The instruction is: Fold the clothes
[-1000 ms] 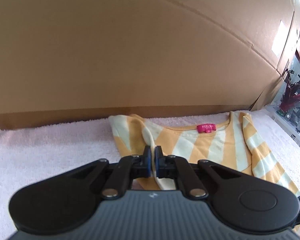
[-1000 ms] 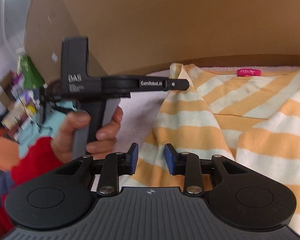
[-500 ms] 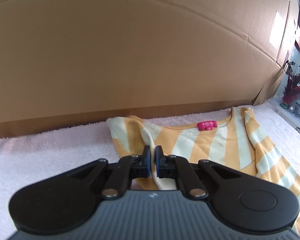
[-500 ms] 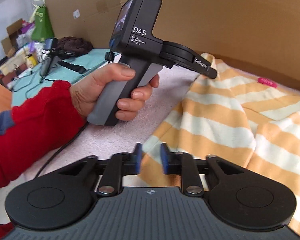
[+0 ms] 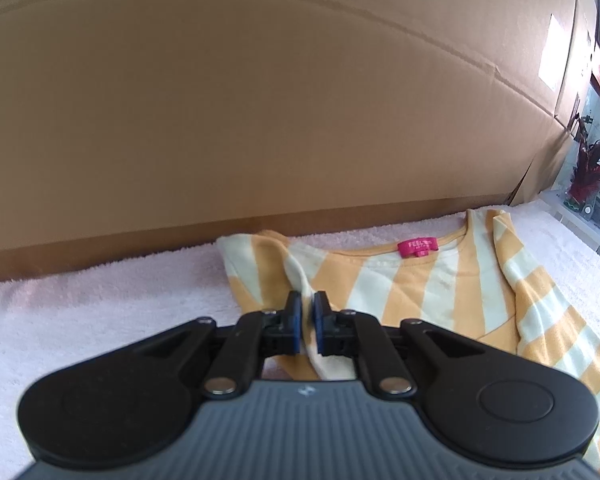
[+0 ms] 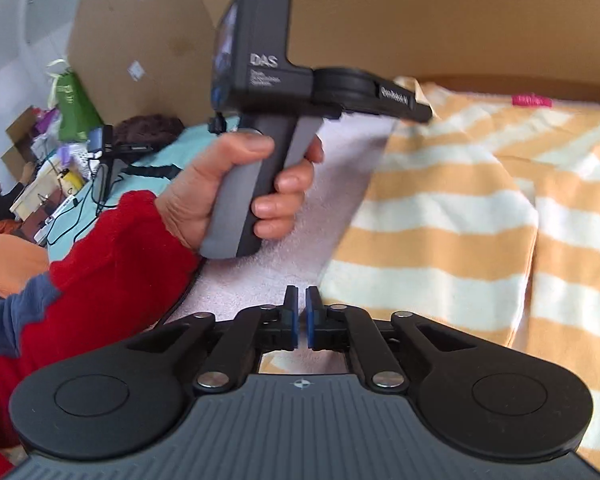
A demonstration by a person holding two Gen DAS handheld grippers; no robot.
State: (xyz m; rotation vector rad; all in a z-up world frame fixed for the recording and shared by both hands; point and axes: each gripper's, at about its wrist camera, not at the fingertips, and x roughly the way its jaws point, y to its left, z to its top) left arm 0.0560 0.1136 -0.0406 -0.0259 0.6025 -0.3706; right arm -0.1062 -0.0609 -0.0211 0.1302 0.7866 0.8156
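The left gripper (image 5: pixel 305 322) had its jaws parting slightly around a fold of the striped shirt (image 5: pixel 440 280), so the cloth could slip free. Spread on the pink-towelled tabletop (image 5: pixel 80 320), the shirt ran rightward. The right gripper's (image 6: pixel 301 318) jaws were closed at its hem, seemingly pinching only the edge.

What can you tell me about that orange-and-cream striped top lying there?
The top is a soft knit with wide orange and cream stripes, a round neckline and a pink label inside the collar. It lies on a pale pink towel, collar toward a cardboard wall, partly folded, with layers overlapping. The left gripper pinches a raised fold of it near one shoulder. The right gripper is closed at its lower edge; whether it holds cloth is unclear.
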